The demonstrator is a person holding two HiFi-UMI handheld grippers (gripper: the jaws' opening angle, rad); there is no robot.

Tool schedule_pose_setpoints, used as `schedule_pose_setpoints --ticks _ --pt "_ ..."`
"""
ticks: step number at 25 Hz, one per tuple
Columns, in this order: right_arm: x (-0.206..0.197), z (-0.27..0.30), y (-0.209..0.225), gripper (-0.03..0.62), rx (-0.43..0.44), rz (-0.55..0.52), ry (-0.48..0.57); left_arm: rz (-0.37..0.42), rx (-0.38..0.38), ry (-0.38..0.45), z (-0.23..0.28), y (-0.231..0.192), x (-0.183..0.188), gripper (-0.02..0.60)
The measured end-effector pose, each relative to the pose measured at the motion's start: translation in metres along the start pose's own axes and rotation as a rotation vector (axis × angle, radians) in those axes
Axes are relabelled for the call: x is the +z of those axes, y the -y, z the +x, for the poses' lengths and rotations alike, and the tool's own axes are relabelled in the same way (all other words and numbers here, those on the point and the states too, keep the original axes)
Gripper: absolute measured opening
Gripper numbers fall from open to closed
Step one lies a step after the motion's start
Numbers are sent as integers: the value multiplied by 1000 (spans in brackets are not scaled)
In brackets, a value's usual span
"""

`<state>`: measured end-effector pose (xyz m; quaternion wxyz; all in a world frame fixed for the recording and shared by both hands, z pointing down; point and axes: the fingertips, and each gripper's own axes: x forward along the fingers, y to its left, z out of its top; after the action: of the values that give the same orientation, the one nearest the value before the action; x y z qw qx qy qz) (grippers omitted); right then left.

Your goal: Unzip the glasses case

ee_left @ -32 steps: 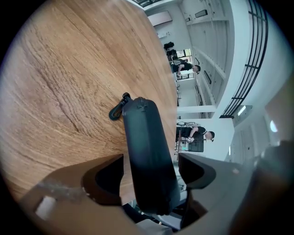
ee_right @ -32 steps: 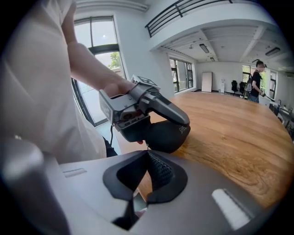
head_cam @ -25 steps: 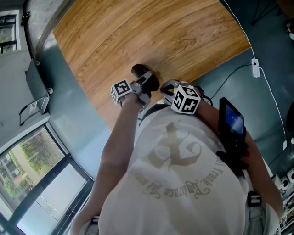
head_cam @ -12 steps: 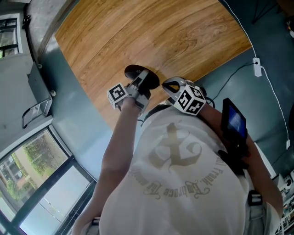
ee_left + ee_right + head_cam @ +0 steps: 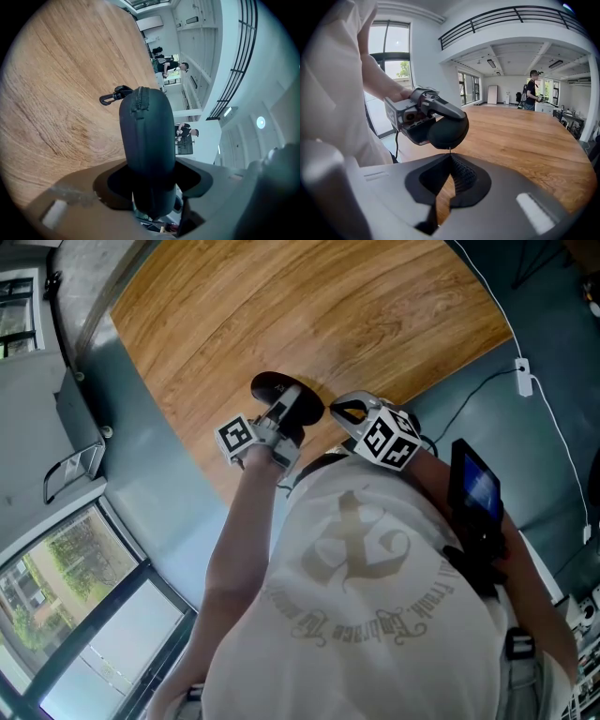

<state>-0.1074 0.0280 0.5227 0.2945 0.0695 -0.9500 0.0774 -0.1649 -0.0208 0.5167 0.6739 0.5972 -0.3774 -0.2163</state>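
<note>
Shifted slightly leftward since a second ago, the left gripper, its jaws having just been closing, is clamping the glasses case between them; the right gripper is pinching the thin zipper pull at its tips, under the case.

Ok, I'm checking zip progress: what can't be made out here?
- What the shut right gripper pinches: a sliver under the glasses case, too small in the right gripper view.
- Case's near end: left gripper view, buried inside the left gripper.
- Head view: the left gripper covers most of the case.
</note>
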Motion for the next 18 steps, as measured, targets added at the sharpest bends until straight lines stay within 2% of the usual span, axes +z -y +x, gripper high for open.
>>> schedule_pose_setpoints --ticks 6,11,18 --pt "3 -1 2 6 -15 -13 13 48 -30 -37 0 9 -4 256" --pt "8 -2 3 6 -16 -34 20 36 -43 -41 -5 10 -8 256" --pt "13 0 1 6 -1 -33 28 62 -52 -84 -10 17 -13 258"
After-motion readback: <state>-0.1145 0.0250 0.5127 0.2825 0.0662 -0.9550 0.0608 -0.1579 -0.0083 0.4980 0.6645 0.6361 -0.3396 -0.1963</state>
